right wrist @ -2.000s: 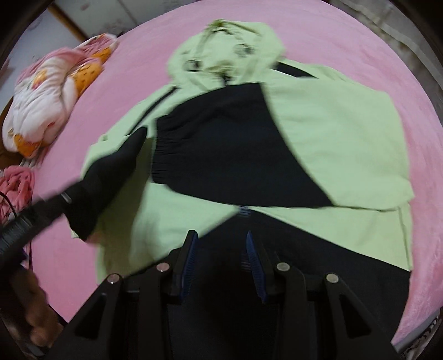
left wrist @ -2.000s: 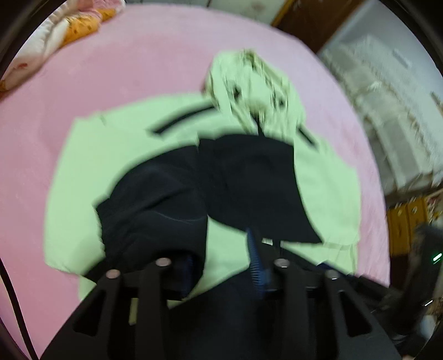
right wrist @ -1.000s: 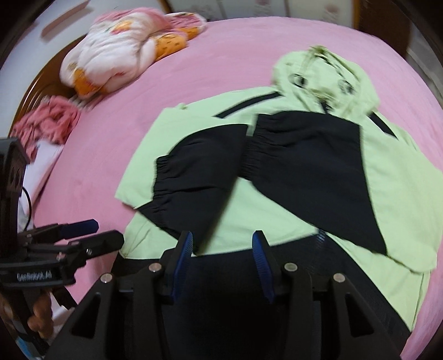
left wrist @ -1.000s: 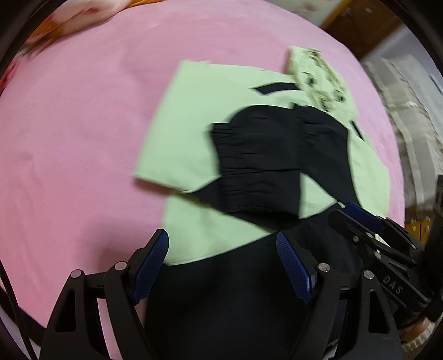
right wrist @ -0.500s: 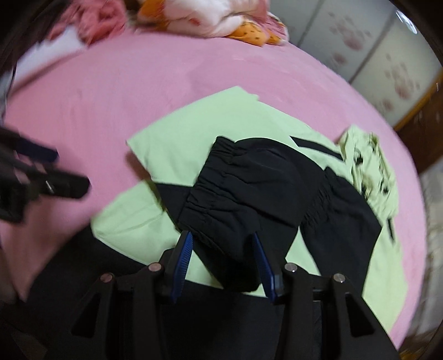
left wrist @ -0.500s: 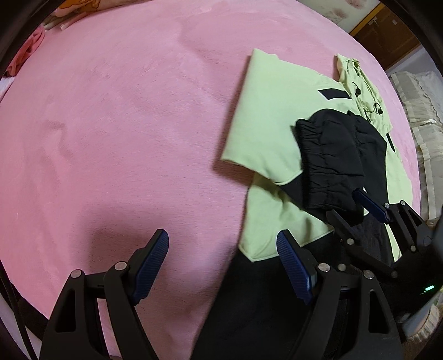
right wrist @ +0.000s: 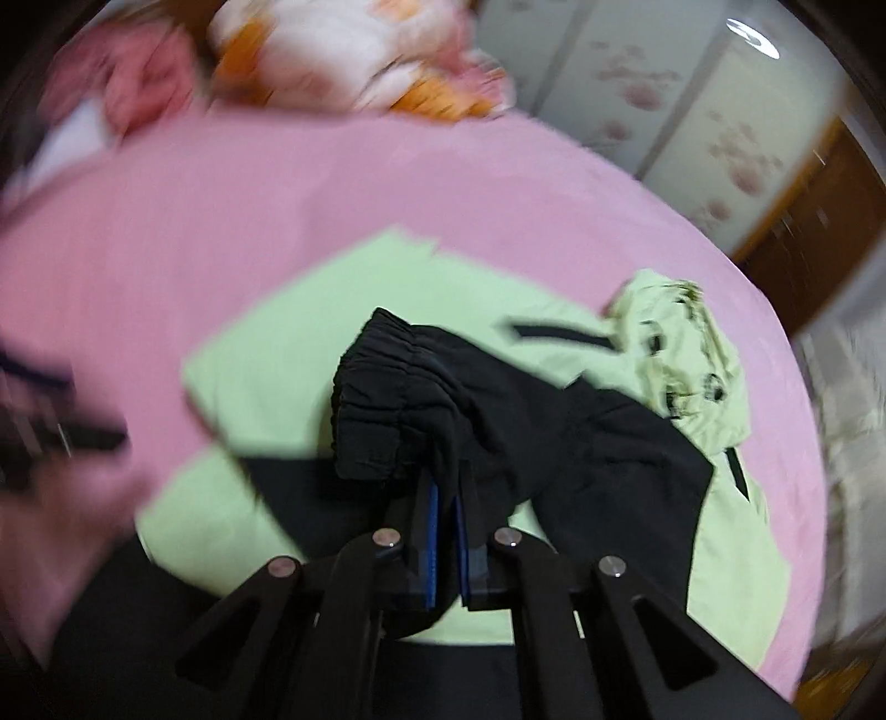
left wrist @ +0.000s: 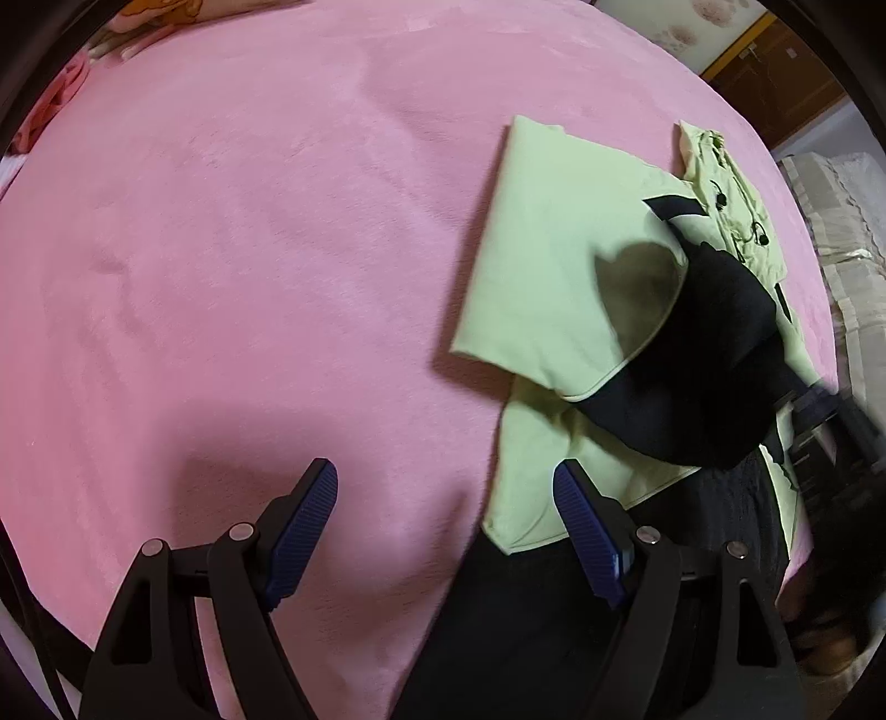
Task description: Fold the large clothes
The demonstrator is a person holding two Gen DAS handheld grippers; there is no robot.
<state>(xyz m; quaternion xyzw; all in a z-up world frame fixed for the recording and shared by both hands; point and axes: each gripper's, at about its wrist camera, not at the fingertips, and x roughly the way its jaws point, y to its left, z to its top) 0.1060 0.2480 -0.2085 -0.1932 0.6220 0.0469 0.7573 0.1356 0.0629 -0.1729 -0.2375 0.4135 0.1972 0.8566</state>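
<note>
A light green jacket (left wrist: 554,249) with black sleeves and a black hem lies on the pink bed (left wrist: 221,221), its hood (right wrist: 686,354) at the far right. My right gripper (right wrist: 447,493) is shut on the left black sleeve (right wrist: 376,399) just behind its gathered cuff, and the sleeve is bunched and lifted off the jacket body. That raised sleeve (left wrist: 709,343) shows in the left wrist view, with the right gripper (left wrist: 830,421) blurred beside it. My left gripper (left wrist: 443,476) is open above bare bed, with the jacket's lower left corner beside its right finger.
A flowered quilt (right wrist: 343,50) and pink cloth (right wrist: 138,83) are piled at the head of the bed. Patterned wardrobe doors (right wrist: 692,111) stand behind. A lace-covered surface (left wrist: 847,221) lies past the bed's right edge. Open pink bed stretches left of the jacket.
My right gripper has shut on the black sleeve by its cuff and lifted it. My left gripper slid left off the jacket a second ago and has since held still.
</note>
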